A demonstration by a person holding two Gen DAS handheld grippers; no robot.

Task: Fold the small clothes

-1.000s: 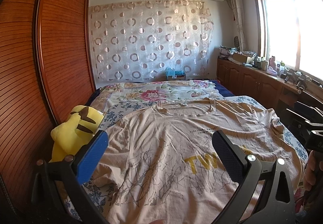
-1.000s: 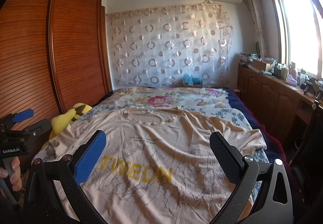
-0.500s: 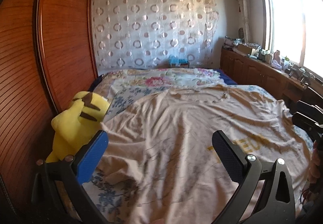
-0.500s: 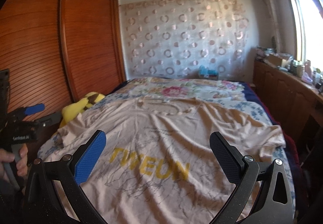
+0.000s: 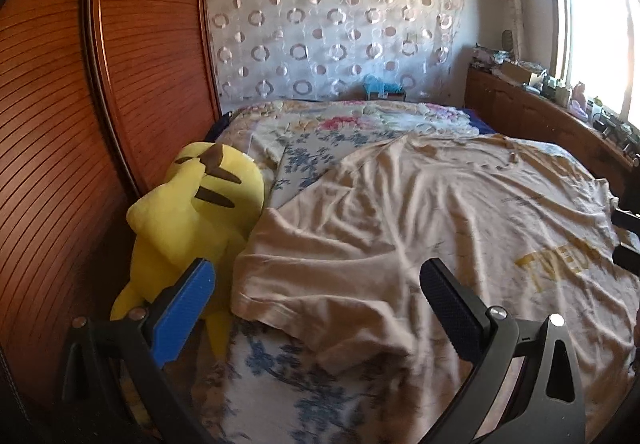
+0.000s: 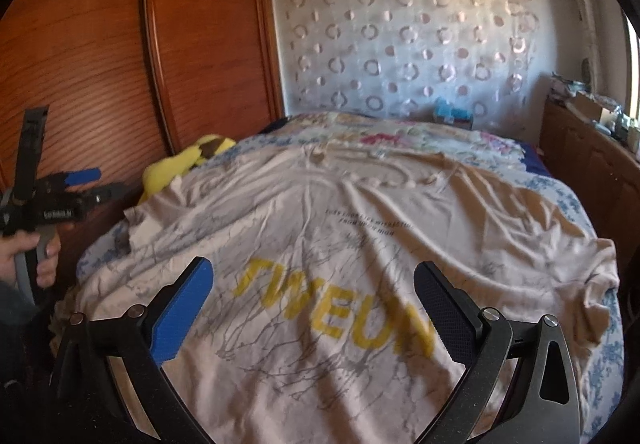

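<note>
Swung toward the yellow plush toy (image 5: 196, 212), your wide-open left gripper (image 5: 316, 308) now hovers over the sleeve of the beige printed cotton T-shirt (image 6: 340, 244) beside it, right gripper (image 6: 312, 308) likewise open; pinching there risks snagging the floral bedsheet (image 5: 304, 160) beneath.

The T-shirt (image 6: 360, 244) is pale beige with grey branch-like lines and yellow lettering. The bedsheet (image 5: 312, 160) carries blue flowers on white; at its nine o'clock, the plush toy (image 5: 192, 212) is bright yellow with brown marks
</note>
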